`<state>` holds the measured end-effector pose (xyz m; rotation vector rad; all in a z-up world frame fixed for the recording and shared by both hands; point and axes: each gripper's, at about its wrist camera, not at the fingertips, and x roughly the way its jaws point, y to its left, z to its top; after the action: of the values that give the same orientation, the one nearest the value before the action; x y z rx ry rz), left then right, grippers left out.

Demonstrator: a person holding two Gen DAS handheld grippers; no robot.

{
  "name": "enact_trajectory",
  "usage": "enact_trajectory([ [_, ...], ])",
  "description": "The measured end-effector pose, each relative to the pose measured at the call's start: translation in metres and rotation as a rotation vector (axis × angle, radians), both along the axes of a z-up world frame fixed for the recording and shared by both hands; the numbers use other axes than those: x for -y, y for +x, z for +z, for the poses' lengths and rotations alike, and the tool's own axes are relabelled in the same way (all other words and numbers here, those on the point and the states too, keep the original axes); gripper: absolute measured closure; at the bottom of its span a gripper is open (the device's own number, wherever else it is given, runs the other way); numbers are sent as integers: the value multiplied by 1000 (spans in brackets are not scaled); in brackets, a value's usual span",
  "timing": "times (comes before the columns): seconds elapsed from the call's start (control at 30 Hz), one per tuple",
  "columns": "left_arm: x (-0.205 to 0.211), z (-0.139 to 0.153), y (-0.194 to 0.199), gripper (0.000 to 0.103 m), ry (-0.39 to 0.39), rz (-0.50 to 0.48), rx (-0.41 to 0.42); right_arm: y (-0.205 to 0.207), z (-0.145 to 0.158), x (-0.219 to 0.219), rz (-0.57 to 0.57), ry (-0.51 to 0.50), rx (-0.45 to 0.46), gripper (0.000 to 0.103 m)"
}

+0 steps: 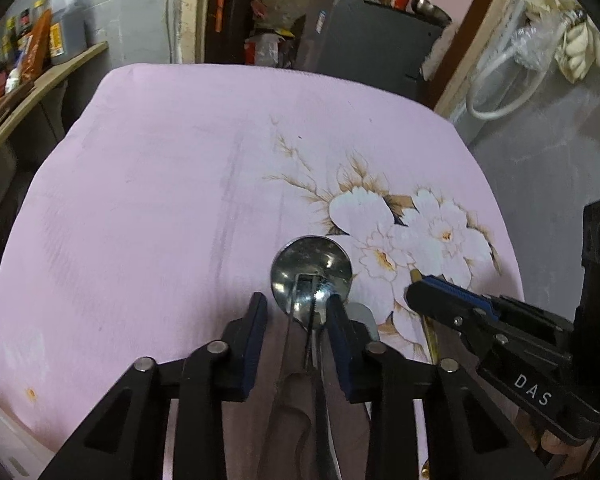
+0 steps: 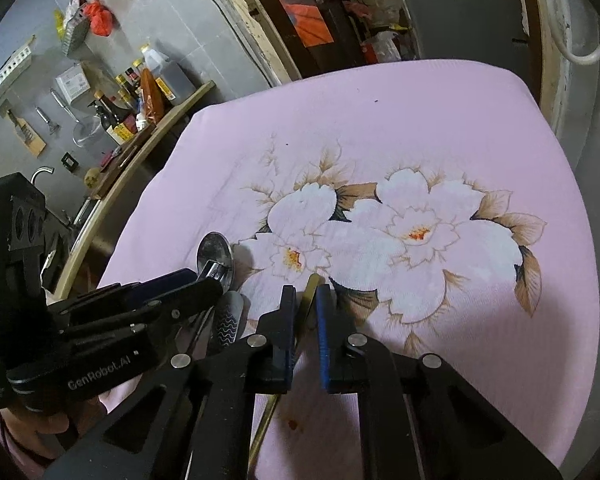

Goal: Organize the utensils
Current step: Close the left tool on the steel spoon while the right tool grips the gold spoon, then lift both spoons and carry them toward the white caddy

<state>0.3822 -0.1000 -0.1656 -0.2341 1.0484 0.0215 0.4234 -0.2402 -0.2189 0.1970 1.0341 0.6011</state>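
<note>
A large steel spoon (image 1: 311,266) lies on the pink flowered cloth (image 1: 160,184), its bowl pointing away, with smaller steel utensils stacked over its handle. My left gripper (image 1: 297,304) is open, its fingers astride those handles. The spoon also shows in the right wrist view (image 2: 215,256), beside a grey patterned utensil end (image 2: 230,316). My right gripper (image 2: 305,294) has its fingers narrowly apart around a thin gold-coloured utensil (image 2: 311,285) lying on the cloth; whether the pads press it is unclear. The right gripper also shows in the left wrist view (image 1: 414,286).
The cloth-covered table ends at rounded edges (image 2: 572,184). A wooden shelf (image 1: 40,80) with sauce bottles (image 2: 168,72) stands to the left. A dark cabinet (image 1: 372,44) and clutter sit beyond the far edge. A white hose (image 1: 496,92) hangs at the right.
</note>
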Motion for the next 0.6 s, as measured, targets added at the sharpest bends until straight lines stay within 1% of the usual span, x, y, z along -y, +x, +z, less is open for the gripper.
enact_trajectory([
  [0.1, -1, 1, 3, 90, 1, -8, -24, 0, -2, 1, -9, 21, -30, 97],
  [0.23, -7, 3, 0, 90, -38, 12, -40, -6, 0, 4, -23, 37, -43, 99],
  [0.37, -5, 15, -11, 90, -48, 15, 3, -12, 8, 7, -25, 32, -25, 100],
  [0.47, -3, 30, -20, 90, -51, 10, 51, -17, 20, 13, -39, 41, -6, 101],
  [0.6, -1, 49, -32, 91, -57, -6, 116, -27, 40, 26, -65, 53, 46, 101],
])
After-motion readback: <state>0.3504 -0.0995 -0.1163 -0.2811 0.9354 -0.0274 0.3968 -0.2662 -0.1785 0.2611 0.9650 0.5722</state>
